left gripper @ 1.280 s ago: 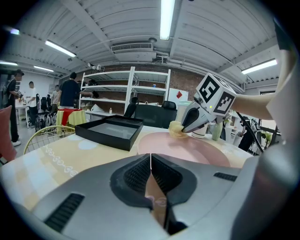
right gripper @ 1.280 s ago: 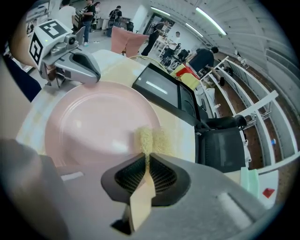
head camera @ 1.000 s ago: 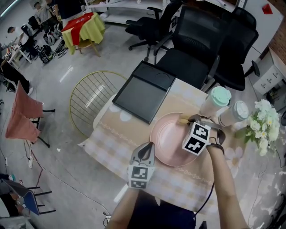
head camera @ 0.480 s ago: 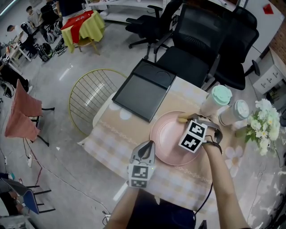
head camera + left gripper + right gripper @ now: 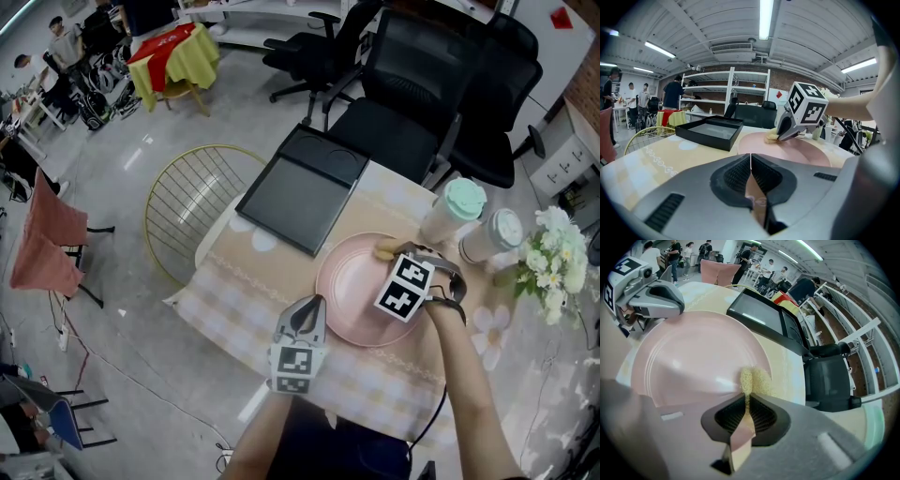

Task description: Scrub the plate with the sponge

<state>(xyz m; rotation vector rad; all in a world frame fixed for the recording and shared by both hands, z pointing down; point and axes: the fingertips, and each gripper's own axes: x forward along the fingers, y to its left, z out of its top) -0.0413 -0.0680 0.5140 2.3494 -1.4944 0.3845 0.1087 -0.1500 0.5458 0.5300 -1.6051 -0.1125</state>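
The cloth-covered table [image 5: 242,281] bears a black tray [image 5: 295,192], pink plate [image 5: 345,292], two lidded cups [image 5: 451,212] and flowers [image 5: 553,251].

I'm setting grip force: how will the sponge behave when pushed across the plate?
Probably soft: the sponge bulges where the right gripper pinches it. Its porous look suggests it is light. It should glide fairly easily over the glossy plate.

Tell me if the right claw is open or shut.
Shut on the sponge: the right claw pinches it, jaws together, at the plate rim.
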